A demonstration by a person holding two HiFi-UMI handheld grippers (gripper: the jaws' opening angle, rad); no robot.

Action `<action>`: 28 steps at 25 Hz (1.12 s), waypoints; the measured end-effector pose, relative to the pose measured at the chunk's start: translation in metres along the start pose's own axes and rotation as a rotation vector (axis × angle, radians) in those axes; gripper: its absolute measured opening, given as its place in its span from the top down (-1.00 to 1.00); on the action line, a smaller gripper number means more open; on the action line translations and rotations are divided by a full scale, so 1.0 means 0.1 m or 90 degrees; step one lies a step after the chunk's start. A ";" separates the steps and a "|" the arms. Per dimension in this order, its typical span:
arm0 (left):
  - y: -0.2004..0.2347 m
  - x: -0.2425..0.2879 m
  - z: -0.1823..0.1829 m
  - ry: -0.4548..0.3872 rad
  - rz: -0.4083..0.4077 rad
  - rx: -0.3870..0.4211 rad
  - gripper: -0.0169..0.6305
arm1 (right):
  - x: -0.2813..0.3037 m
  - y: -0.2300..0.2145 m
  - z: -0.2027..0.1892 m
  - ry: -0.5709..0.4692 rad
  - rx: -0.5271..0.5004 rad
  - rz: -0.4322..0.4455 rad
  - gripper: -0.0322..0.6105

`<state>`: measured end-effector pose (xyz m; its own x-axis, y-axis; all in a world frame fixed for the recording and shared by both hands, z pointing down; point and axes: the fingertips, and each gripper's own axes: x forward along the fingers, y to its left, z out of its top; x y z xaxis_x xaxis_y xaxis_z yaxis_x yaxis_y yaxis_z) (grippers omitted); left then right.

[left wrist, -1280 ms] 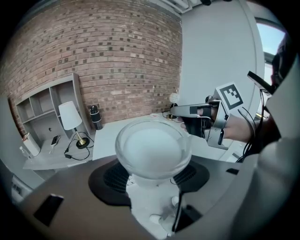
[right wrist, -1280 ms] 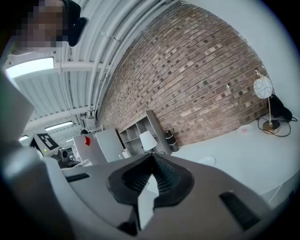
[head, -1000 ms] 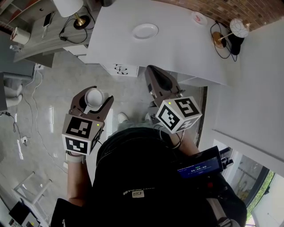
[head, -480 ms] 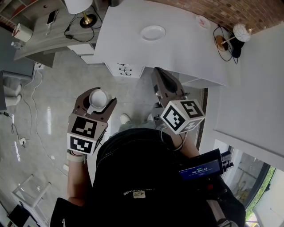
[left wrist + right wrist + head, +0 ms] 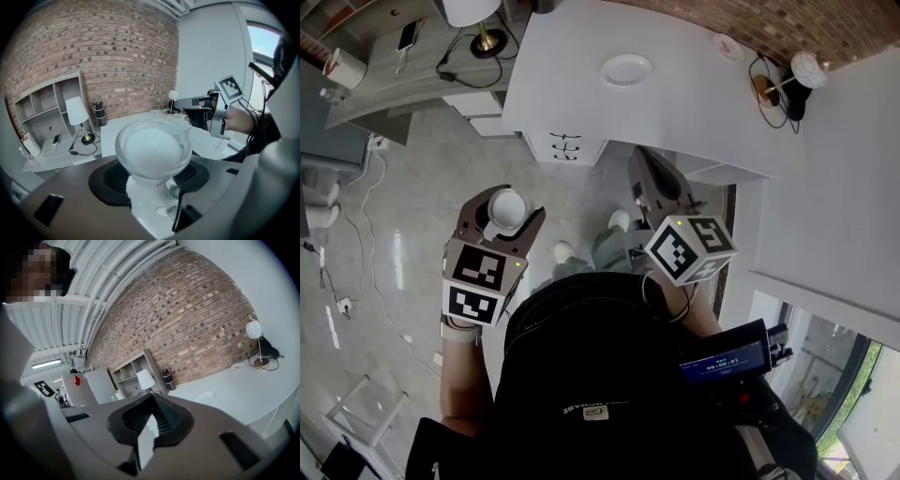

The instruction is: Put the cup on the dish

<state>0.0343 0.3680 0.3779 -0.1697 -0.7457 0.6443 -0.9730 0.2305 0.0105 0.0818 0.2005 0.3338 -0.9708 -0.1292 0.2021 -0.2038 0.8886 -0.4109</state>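
Observation:
A white cup (image 5: 508,206) sits upright between the jaws of my left gripper (image 5: 506,202), which is shut on it and held over the grey floor, short of the table. In the left gripper view the cup (image 5: 152,147) fills the centre, its mouth facing up. The white dish (image 5: 627,69) lies on the white table (image 5: 694,103) ahead, also visible in the right gripper view as a pale dish (image 5: 205,397). My right gripper (image 5: 647,164) points toward the table with its jaws together and nothing in them.
A small pink-rimmed plate (image 5: 727,43) and a globe lamp (image 5: 806,66) stand at the table's far right. A drawer unit (image 5: 564,148) sits under the table edge. A grey desk (image 5: 403,66) with a white-shaded lamp (image 5: 473,14) is at the left.
The person has stepped toward the table, carrying both grippers forward. The cup stays in the left gripper. A foot has come into view between the grippers.

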 end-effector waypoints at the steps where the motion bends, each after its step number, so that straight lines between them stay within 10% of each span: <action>1: -0.01 0.01 -0.01 0.002 -0.002 -0.001 0.14 | 0.00 -0.02 0.00 0.000 0.002 -0.003 0.89; 28: 0.42 0.86 0.72 0.021 0.054 -0.031 0.14 | 1.08 -0.88 0.54 0.024 0.010 0.049 0.89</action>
<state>-0.0323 0.2681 0.3785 -0.2445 -0.7011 0.6698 -0.9465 0.3227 -0.0076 -0.0119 0.0852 0.3440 -0.9783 -0.0431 0.2026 -0.1302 0.8886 -0.4399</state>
